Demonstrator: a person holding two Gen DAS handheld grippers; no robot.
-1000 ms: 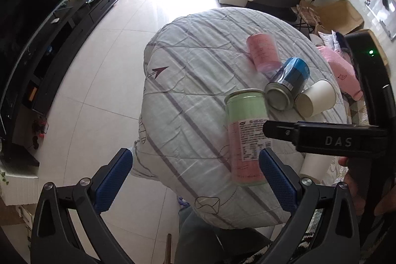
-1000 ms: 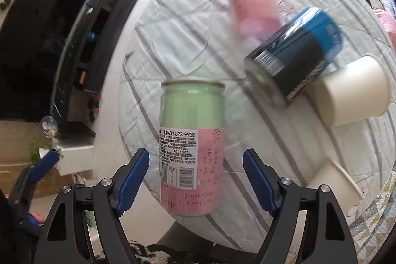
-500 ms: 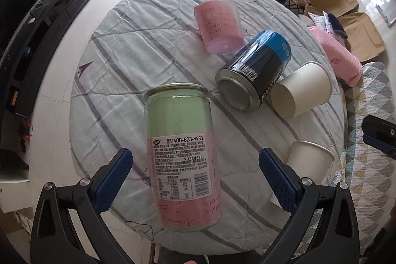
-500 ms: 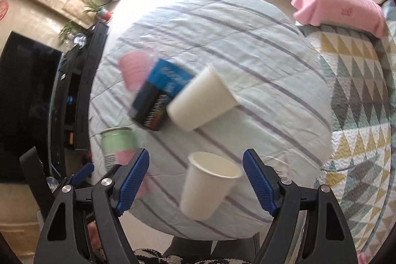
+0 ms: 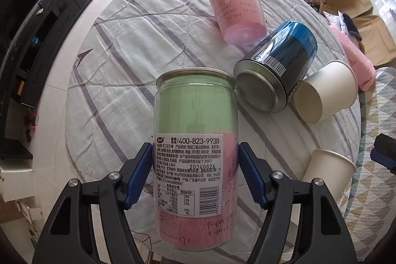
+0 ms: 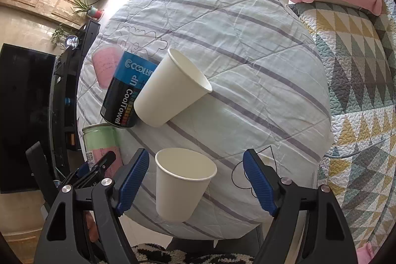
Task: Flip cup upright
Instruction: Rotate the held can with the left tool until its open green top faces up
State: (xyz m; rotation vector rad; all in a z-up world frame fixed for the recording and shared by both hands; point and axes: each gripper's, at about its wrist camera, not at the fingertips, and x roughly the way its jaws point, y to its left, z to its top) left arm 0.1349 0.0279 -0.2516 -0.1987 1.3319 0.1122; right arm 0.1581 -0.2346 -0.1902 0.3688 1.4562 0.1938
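"Left wrist view, item 1: what is it, and where?"

"Clear plastic cup [image 5: 195, 105], tall, with a green and pink paper liner and a printed label. It sits between the fingers of the left gripper [image 5: 195, 150], with its rim at the end away from the tool. I cannot tell whether it lies flat on the quilted table cover [image 5: 118, 46] or is tipped up."

"Handling?"

"Judged light and thin-walled with a smooth skin, so it is likely to slip or dent under a hard squeeze. The best hold is across the labelled lower half, where the blue pads [image 5: 138, 177] already meet both sides. That leaves the rim end free to swing."

"Tool state and pose, item 1?"

"Closed on the cup, jaws level, 1 pad on each flank. The tool points along the cup's length from the base end."

"Item 2?"

"Right gripper [image 6: 195, 155], jaws spread wide and holding nothing. An upright paper cup [image 6: 180, 189] stands between its fingers, clear of both pads. A 2nd paper cup [image 6: 168, 90] lies on its side further ahead."
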